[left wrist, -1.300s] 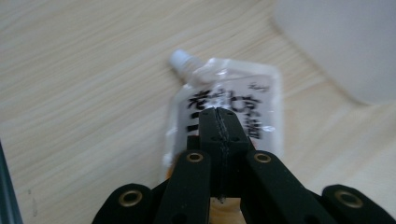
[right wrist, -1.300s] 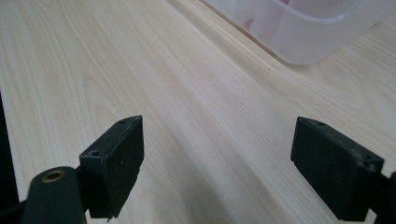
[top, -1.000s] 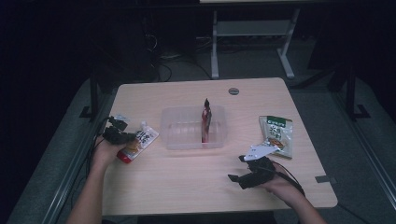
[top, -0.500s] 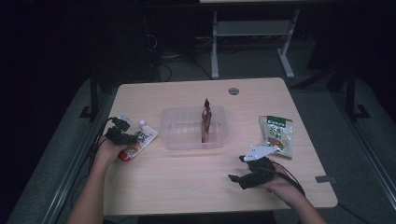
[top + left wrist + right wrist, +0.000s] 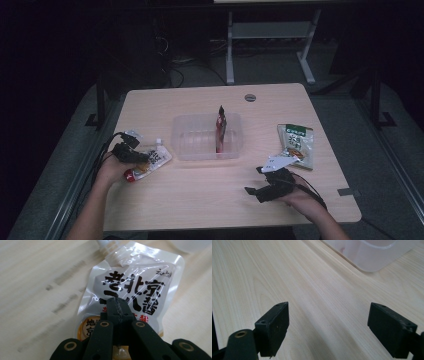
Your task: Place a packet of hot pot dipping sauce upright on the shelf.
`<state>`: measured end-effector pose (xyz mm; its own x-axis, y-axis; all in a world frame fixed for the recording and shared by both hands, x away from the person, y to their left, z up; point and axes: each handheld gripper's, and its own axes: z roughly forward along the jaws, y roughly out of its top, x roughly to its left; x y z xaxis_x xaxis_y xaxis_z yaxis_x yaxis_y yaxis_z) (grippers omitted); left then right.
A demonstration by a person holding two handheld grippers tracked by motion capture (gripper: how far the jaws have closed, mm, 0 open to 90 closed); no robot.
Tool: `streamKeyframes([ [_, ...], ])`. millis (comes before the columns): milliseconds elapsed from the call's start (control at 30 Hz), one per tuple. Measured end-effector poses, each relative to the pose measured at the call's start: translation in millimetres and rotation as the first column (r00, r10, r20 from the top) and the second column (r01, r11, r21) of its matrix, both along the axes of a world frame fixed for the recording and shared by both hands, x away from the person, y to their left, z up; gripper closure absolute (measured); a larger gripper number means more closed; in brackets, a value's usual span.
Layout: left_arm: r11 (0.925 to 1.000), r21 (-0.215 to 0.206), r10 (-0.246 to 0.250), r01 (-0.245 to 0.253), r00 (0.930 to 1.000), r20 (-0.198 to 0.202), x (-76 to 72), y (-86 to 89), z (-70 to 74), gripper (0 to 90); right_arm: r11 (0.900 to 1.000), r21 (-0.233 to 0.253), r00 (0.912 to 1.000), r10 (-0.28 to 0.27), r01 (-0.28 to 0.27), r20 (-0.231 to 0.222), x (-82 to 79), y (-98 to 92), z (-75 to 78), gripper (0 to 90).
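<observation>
Jaws of the left gripper [image 5: 131,154] meet on the near end of a white spouted pouch [image 5: 150,159] at the table's [image 5: 200,200] left edge, as seen in the high view; half a second ago the gripper lay a little farther from the clear plastic tub [image 5: 207,136], and the pouch now lies slightly nearer to it, which suggests a grip has been taken and the carry toward the tub is about to start. A red packet [image 5: 220,131] already stands upright in the tub, and a green snack bag [image 5: 296,144] lies flat to its right, close to the right gripper [image 5: 260,185], which rests low on bare wood in much the same place as before. Left gripper view: the jaws are pressed together on the pouch [image 5: 130,287] near its lower edge, the pouch lying flat with its spout pointing away. Right gripper view: the jaws stand wide apart, holding nothing, over bare table [image 5: 312,295], with a corner of the tub [image 5: 372,255] well ahead.
</observation>
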<state>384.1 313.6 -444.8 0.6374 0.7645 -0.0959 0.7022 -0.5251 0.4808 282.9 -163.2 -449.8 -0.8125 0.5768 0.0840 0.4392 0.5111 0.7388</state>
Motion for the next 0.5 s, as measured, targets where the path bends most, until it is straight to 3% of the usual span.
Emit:
streamKeyframes([
  [367, 0.9950, -0.048, -0.088, 0.088, 0.9961, 0.001, -35.5, -16.7, -1.3, 90.0, 1.000, -0.005, 1.0000, 0.002, -0.002, -0.002, 0.3, 1.0, -0.4, 17.1],
  [500, 0.9931, -0.035, -0.111, 0.111, 0.9937, 0.014, -42.0, -21.9, -0.3, 90.0, 1.000, -0.006, 1.0000, 0.003, -0.003, -0.002, 0.5, 0.6, -0.6, 17.2],
])
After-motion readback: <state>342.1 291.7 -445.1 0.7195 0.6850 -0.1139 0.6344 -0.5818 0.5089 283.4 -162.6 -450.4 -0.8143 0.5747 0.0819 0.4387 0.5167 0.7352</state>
